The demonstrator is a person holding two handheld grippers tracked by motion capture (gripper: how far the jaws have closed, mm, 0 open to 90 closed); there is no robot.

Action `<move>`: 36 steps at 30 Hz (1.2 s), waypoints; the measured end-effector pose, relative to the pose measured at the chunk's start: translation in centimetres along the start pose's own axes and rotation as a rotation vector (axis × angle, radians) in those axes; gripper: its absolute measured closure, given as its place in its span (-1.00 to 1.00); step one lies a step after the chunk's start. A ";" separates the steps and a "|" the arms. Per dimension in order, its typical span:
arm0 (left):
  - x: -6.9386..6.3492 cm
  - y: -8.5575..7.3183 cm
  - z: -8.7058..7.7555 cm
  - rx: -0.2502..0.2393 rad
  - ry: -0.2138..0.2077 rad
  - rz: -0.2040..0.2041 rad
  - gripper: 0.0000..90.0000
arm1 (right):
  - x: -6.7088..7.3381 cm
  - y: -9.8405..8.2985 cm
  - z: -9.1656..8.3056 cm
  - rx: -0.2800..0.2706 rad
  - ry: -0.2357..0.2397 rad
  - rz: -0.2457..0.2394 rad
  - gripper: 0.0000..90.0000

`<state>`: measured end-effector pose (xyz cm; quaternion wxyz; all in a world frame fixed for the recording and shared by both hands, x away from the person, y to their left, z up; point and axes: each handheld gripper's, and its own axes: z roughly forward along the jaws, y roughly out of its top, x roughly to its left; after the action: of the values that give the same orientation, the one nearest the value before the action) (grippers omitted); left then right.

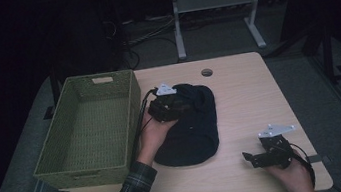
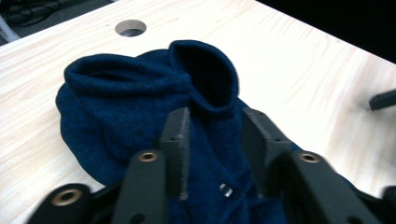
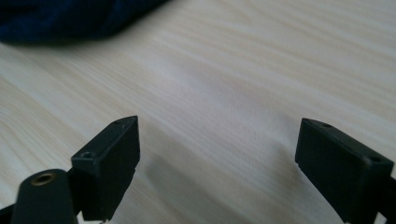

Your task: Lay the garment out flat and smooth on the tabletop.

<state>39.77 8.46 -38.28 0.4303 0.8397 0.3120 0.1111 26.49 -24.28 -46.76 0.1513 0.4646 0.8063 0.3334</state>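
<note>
Left gripper view shows the left gripper's (image 2: 212, 140) parted jaws above the sweater (image 2: 140, 107); right gripper (image 3: 217, 154) gapes wide.

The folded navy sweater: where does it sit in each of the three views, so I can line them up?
High view: navy sweater at table centre, right of the green basket, under the left gripper.
Left gripper view: sweater spreads across the middle, collar standing up, beyond the jaws.
Right gripper view: its edge in the top left corner.
Shared landmark: the light wooden tabletop.
</note>
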 end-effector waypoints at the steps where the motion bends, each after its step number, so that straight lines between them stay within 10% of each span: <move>1: -0.3 -0.1 -0.3 -0.002 -0.004 0.006 0.25 | 0.0 0.2 -0.1 -0.005 0.003 -0.003 -0.66; 21: -0.9 -1.8 -2.0 -0.001 -0.034 -0.005 -0.28 | 4.2 4.9 1.8 -0.058 0.194 -0.063 0.00; 30: -1.1 -1.9 -2.4 -0.021 -0.035 -0.004 -0.30 | 5.9 6.1 4.3 -0.038 0.147 -0.055 0.10; 36: -1.1 -1.9 -2.6 -0.018 -0.035 -0.003 -0.30 | 5.7 6.1 5.0 -0.022 0.116 -0.070 0.61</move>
<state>36.93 10.29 -38.17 0.4432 0.8373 0.3045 0.0985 30.22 -15.39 -45.89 0.1208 0.4143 0.8258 0.3630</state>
